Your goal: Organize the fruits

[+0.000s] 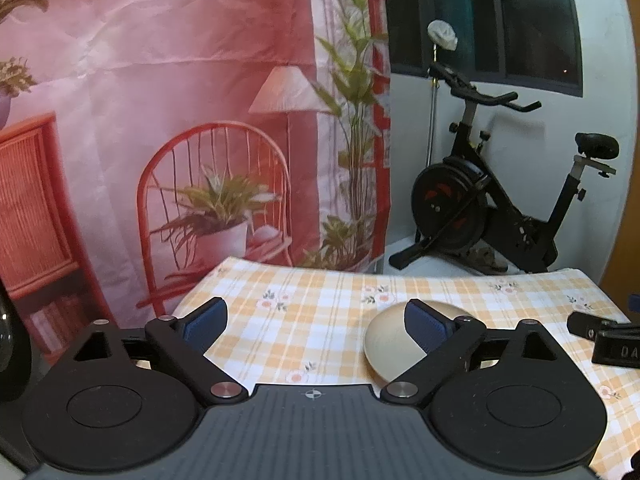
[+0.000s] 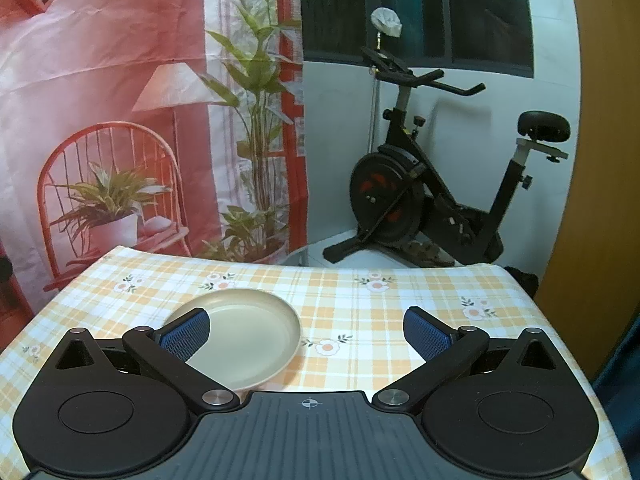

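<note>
Here, left gripper (image 1: 316,320) jaws released, right gripper (image 2: 306,330) jaws released, bare beige plate (image 2: 256,336) on checked tablecloth (image 2: 360,300).

Black exercise bike (image 2: 432,184) far beyond the fingers, to the right, printed backdrop (image 2: 120,120) with red chair, lamp and plants beyond them to the left, dark window (image 2: 420,8) above the bike, checked floral tablecloth (image 2: 352,304) under the fingers

Exercise bike (image 2: 432,200) beside printed backdrop (image 1: 160,120)
</note>
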A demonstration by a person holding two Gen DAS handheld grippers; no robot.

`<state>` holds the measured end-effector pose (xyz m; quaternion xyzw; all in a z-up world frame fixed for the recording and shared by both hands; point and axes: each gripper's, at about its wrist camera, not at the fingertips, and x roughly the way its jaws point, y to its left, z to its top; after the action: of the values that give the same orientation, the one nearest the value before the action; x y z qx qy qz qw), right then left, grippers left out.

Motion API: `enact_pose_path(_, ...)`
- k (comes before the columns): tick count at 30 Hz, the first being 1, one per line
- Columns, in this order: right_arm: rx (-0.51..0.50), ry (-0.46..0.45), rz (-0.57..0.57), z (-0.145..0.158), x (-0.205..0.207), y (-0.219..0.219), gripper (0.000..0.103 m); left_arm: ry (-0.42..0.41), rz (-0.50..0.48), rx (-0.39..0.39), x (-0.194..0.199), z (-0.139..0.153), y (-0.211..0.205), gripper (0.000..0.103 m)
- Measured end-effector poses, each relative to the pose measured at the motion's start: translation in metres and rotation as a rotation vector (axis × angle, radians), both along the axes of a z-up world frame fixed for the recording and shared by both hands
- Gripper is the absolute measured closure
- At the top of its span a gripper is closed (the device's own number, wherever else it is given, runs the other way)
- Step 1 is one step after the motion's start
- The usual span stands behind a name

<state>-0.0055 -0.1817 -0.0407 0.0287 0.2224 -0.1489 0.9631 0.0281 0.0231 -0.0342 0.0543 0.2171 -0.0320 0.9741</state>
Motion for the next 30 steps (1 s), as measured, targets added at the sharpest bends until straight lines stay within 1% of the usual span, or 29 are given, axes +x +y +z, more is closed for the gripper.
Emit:
enact_pose_path(3,-0.003,-0.006,0.02,-0.007,0.002,0.002,0.0,-0.026,0.008,-0.003,0.004,-0.003,0.004,0.006)
enact_pose_path(6,-0.009,0.015,0.027,-0.014,0.007,0.003,0.0,-0.018,-0.003,-0.031,0.005,-0.008,0.007,0.007)
enact_pose_path(11,0.06,0.052,0.064,-0.027,0.011,0.003,0.0,0.032,-0.033,-0.052,0.009,-0.022,0.005,0.007)
enact_pose_path(15,0.048,0.074,0.097,-0.036,0.013,0.009,0.0,0.074,-0.057,-0.068,0.012,-0.033,0.005,0.008)
enact_pose_path(19,0.061,0.109,0.127,-0.048,0.016,0.015,0.001,0.121,-0.076,-0.069,0.015,-0.047,0.003,0.009)
enact_pose_path(23,0.046,0.139,0.166,-0.058,0.018,0.02,0.001,0.161,-0.08,-0.073,0.019,-0.057,0.004,0.01)
enact_pose_path(25,0.058,0.158,0.189,-0.063,0.021,0.021,0.001,0.171,-0.081,-0.07,0.021,-0.059,0.005,0.01)
enact_pose_path(27,0.08,0.173,0.197,-0.067,0.023,0.019,0.002,0.173,-0.092,-0.072,0.024,-0.06,0.006,0.013)
enact_pose_path(29,0.1,0.187,0.203,-0.07,0.026,0.016,0.006,0.175,-0.119,-0.078,0.025,-0.061,0.004,0.018)
enact_pose_path(30,0.105,0.194,0.202,-0.072,0.028,0.015,0.006,0.176,-0.133,-0.079,0.026,-0.061,0.004,0.02)
